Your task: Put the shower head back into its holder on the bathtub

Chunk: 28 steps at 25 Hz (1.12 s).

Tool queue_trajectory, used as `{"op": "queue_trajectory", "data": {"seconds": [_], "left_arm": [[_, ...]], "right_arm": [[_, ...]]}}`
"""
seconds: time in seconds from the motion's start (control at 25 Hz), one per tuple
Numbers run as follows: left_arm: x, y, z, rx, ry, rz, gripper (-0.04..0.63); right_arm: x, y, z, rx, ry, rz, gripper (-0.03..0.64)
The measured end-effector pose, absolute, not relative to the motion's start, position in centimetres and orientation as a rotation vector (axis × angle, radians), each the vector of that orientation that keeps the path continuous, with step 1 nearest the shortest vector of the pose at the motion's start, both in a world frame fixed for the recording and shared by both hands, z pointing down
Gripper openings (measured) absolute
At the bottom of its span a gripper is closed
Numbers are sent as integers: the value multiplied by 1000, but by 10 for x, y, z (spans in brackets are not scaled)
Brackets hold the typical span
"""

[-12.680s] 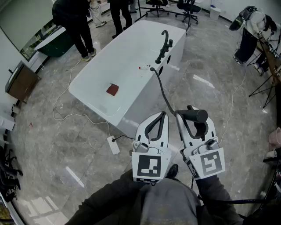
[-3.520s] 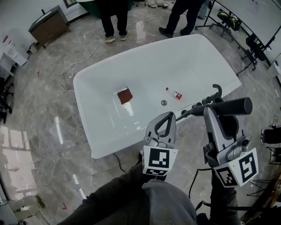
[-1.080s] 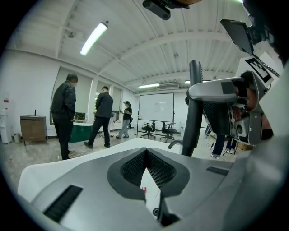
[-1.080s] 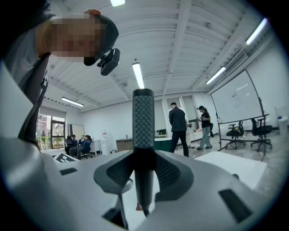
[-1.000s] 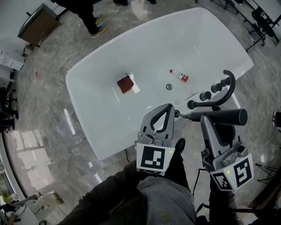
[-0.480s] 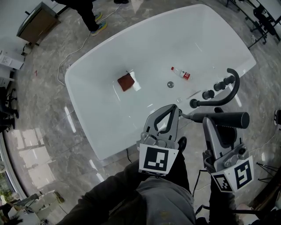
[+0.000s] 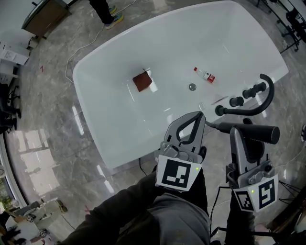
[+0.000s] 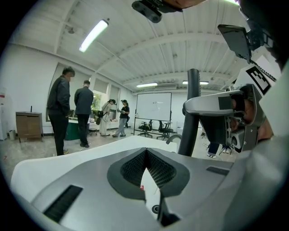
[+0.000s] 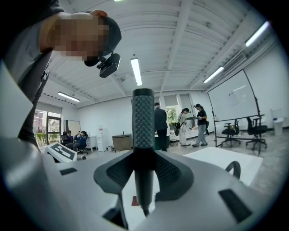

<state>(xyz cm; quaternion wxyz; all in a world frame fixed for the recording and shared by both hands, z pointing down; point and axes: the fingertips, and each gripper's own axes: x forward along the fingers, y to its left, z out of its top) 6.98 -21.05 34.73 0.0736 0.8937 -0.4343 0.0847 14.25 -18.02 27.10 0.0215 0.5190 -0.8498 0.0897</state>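
Note:
The white bathtub [image 7: 119, 119] fills the head view, its black arched faucet [image 7: 264, 98] and knobs [image 7: 236, 101] on the near right rim. My right gripper [image 7: 243, 136] is shut on the dark, textured shower head [image 7: 258, 133], which lies level just short of the faucet; in the right gripper view the shower head [image 9: 143, 131] stands between the jaws. Its hose end [image 7: 213, 126] points left. My left gripper [image 7: 196, 116] hovers over the tub's near rim, shut with nothing in it. The left gripper [image 8: 145, 155] view shows the pads meeting.
In the tub lie a red-brown square [image 7: 142, 81], a small bottle [image 7: 204, 74] and the drain [image 7: 192, 87]. A cable [image 7: 79, 52] trails on the grey floor at the tub's left end, near a wooden cabinet [image 7: 45, 14]. Several people [image 8: 58, 113] stand beyond the tub.
I have come round from the tub's end to its faucet side. Over the last second both grippers slid slightly right and lower in view, the shower head still held.

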Motion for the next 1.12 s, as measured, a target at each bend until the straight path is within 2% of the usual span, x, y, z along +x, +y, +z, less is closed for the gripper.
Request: {"op": "queue_trajectory", "data": {"seconds": [1.12], "left_arm": [[57,-221,397,2651,-1321,228,3]], "right_arm": [[135,-189,347,1648,-2566,246,141]]}}
